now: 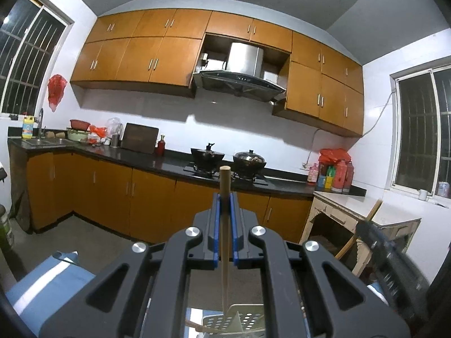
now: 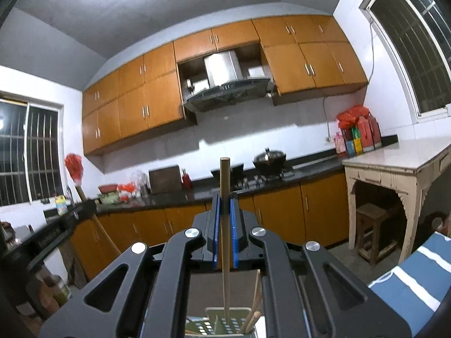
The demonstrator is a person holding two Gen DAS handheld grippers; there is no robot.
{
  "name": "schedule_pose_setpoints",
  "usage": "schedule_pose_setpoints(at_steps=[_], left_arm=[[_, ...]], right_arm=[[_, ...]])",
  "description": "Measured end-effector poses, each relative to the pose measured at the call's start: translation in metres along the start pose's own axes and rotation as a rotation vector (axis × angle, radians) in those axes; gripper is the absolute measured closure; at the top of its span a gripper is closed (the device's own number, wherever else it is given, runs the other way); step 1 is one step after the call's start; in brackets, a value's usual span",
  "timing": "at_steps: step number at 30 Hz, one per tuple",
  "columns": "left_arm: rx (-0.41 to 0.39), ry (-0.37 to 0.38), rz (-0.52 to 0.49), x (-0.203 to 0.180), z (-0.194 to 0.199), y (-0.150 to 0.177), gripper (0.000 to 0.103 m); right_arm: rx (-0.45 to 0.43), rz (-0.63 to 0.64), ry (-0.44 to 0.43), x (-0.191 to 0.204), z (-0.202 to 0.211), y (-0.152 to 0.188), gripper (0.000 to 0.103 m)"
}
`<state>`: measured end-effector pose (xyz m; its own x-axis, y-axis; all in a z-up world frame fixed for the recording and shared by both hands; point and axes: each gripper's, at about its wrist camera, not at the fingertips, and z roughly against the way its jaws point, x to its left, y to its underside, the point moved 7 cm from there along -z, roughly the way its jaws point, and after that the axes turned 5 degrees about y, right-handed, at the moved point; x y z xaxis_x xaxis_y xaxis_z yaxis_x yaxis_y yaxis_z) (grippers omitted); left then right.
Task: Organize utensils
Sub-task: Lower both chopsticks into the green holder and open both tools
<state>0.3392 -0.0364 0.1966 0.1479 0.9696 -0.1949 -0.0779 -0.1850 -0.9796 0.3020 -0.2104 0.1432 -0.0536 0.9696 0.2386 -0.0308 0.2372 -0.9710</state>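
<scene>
1. Two tools, one in each hand, each clenched on a single wooden chopstick: the left tool [image 1: 224,197] pinches its chopstick [image 1: 225,186] between the blue pads, and the right tool [image 2: 224,200] does the same with the other chopstick [image 2: 224,180].
2. Each stick's long axis runs nearly upright through the jaws, blunt end above the pads and thin end pointing down behind them.
3. Below each tool, at the bottom edge of its own view, sits a perforated utensil holder [image 1: 242,317]; in the right wrist view the same kind of holder [image 2: 214,324] shows green.
4. The lower tip of each stick reaches down to the holder's rim or just inside it; I cannot tell whether it touches the bottom.
5. The holder in the right view already contains a few other wooden sticks [image 2: 255,315] leaning to the right side.
6. My judgement: the next move turns on keeping each stick vertical over the holder's opening, then lowering and releasing.
</scene>
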Motion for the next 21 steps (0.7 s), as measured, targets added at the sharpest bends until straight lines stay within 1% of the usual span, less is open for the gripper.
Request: schedule_pose_setpoints(at_steps=[7, 16, 19, 20, 21], left_arm=[[0.04, -0.005, 0.01, 0.004, -0.017, 0.018, 0.095], [0.127, -0.023, -0.01, 0.005, -0.027, 0.048, 0.095], [0.144, -0.029, -0.017, 0.007, -0.028, 0.053, 0.09], [0.146, -0.033, -0.019, 0.007, -0.027, 0.052, 0.084], [0.145, -0.035, -0.018, 0.009, -0.025, 0.052, 0.078]], right_arm=[[0.053, -0.011, 0.022, -0.005, -0.009, 0.016, 0.095], [0.109, -0.01, 0.027, -0.003, -0.014, 0.029, 0.095], [0.119, -0.013, 0.026, -0.007, -0.011, 0.027, 0.094], [0.12, -0.014, 0.025, -0.008, -0.01, 0.028, 0.091], [0.119, -0.018, 0.028, -0.009, -0.006, 0.026, 0.082]])
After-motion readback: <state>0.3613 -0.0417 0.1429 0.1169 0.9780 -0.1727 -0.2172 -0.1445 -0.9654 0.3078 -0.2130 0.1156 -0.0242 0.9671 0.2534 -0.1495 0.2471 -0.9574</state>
